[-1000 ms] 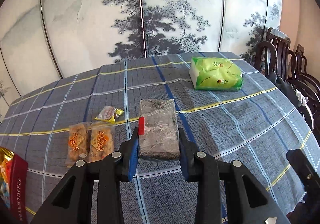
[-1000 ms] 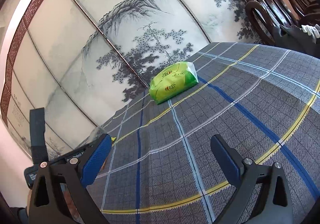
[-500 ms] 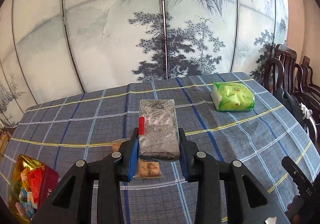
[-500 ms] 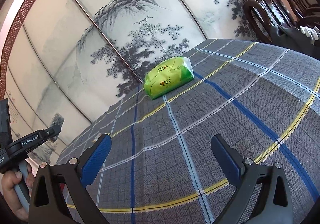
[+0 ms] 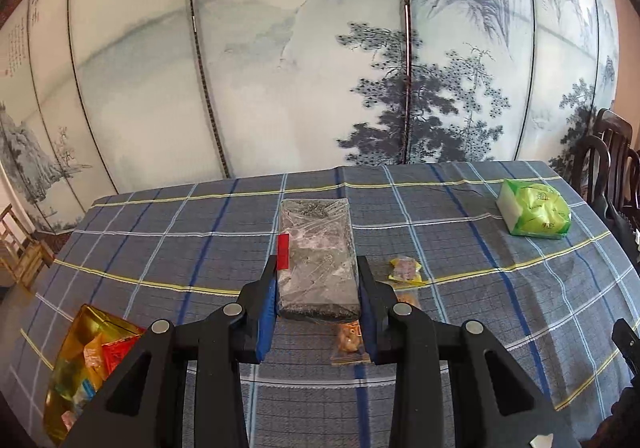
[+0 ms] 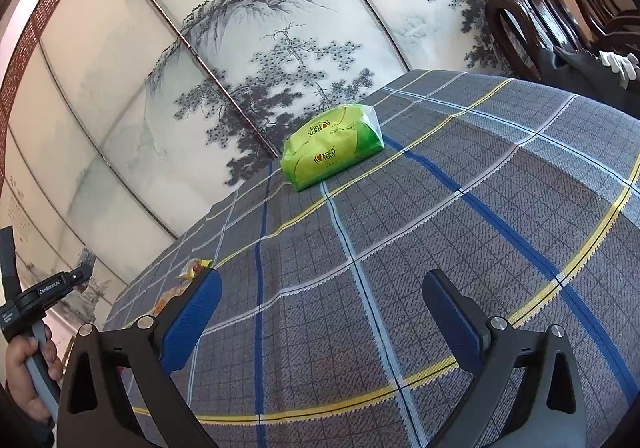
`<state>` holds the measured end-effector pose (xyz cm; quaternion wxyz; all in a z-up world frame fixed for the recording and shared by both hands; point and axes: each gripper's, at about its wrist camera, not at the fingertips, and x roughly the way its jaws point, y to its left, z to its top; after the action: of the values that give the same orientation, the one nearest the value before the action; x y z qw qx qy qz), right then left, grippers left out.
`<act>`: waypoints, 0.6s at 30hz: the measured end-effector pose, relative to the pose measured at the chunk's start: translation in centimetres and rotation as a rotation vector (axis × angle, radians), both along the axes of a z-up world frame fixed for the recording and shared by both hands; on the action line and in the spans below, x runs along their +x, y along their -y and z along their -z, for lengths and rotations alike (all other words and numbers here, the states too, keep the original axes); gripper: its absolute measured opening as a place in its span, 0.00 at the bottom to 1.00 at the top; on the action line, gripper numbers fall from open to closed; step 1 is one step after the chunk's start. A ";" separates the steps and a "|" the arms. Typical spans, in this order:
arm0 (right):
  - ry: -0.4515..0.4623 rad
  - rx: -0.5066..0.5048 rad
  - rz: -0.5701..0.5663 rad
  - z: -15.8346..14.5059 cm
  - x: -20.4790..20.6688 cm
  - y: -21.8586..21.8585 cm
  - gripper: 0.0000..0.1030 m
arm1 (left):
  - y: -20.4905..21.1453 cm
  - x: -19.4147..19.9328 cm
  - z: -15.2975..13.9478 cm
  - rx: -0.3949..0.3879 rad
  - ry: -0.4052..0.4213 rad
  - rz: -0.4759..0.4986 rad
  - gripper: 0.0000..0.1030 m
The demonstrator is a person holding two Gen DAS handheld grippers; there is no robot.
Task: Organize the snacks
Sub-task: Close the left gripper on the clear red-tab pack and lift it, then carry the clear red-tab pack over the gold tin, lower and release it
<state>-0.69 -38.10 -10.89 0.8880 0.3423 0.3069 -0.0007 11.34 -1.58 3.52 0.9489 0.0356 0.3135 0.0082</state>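
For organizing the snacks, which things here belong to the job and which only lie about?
Belong to the job:
left gripper, shut on the clear-wrapped dark snack block
small yellow candy packet
orange cracker packet
gold candy bag
right gripper, open

Just lying about:
green tissue pack
dark wooden chairs

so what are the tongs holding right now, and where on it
The left tongs clamp the clear-wrapped dark block by its two long sides at the near end. The right tongs are open and hold nothing.
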 end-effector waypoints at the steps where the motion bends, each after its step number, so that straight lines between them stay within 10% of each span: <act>1: -0.002 -0.001 -0.001 0.0 0.0 0.0 0.97 | -0.6 0.1 0.0 -0.001 -0.001 -0.009 0.30; 18: -0.007 -0.005 -0.009 0.2 0.1 -0.2 0.98 | -15.0 -1.6 -0.7 -0.008 -0.037 -0.164 0.30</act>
<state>-0.54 -37.90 -11.06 0.8878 0.3386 0.3116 0.0013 9.71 13.41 4.17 0.9393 0.0061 0.3327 0.0842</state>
